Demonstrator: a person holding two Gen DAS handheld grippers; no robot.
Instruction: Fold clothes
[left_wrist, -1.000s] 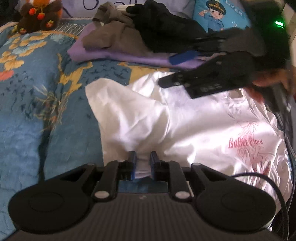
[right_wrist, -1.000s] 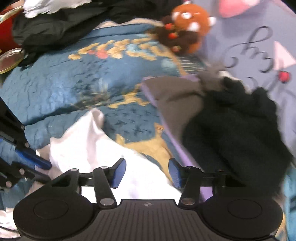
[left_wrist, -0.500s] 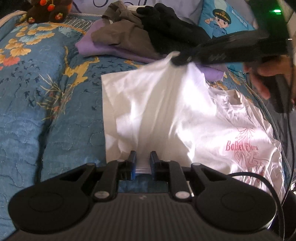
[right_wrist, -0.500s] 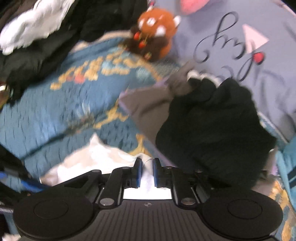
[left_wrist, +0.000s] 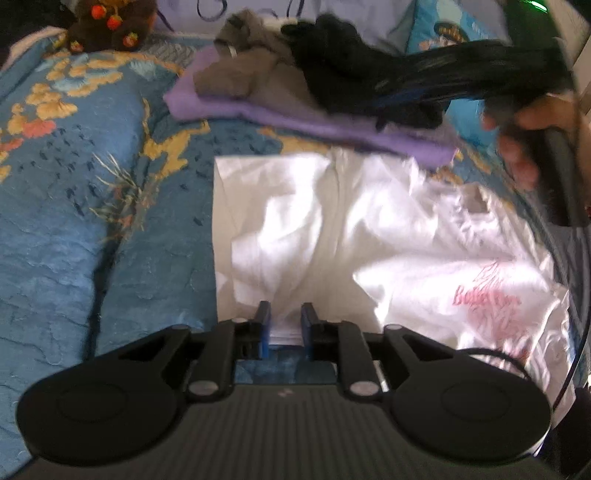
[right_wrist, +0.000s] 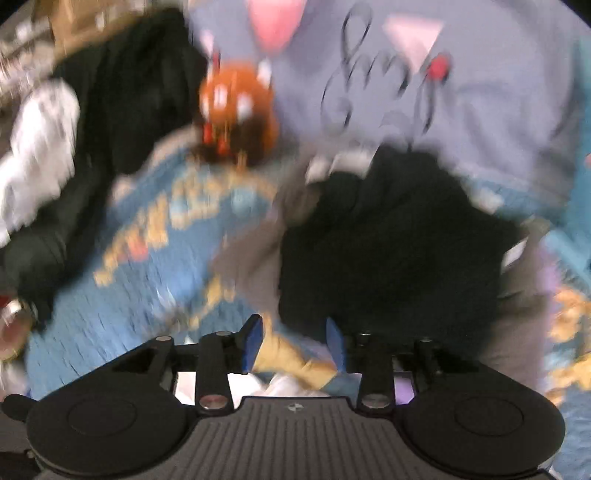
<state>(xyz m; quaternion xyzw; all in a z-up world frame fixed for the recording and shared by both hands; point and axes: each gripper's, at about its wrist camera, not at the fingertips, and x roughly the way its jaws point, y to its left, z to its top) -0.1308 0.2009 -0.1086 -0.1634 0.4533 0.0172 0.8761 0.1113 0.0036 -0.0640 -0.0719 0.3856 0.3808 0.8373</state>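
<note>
A white T-shirt (left_wrist: 369, 240) with a pink print lies crumpled on the blue patterned quilt (left_wrist: 74, 221). My left gripper (left_wrist: 286, 325) sits at the shirt's near edge. Its jaws are opening, and a fold of the hem lies loosely between the blue pads. In the left wrist view a hand (left_wrist: 524, 147) holds the blurred right gripper above the shirt's far right side. In the blurred right wrist view my right gripper (right_wrist: 293, 343) is opening with nothing between its fingers. It hangs over the quilt, and a strip of the white shirt (right_wrist: 284, 387) shows just under its fingers.
A pile of purple, grey and black clothes (left_wrist: 295, 92) lies just beyond the shirt. A brown plush toy (left_wrist: 110, 26) and a cartoon cushion (left_wrist: 454, 29) sit at the bed's head. A black cable (left_wrist: 498, 358) runs along the right. More dark clothes (right_wrist: 110, 110) lie at the left in the right wrist view.
The right gripper closed on the shirt's far corner and lifted it. It has since let go and risen away to the right, and the cloth has dropped back. The left jaws have parted slightly.
</note>
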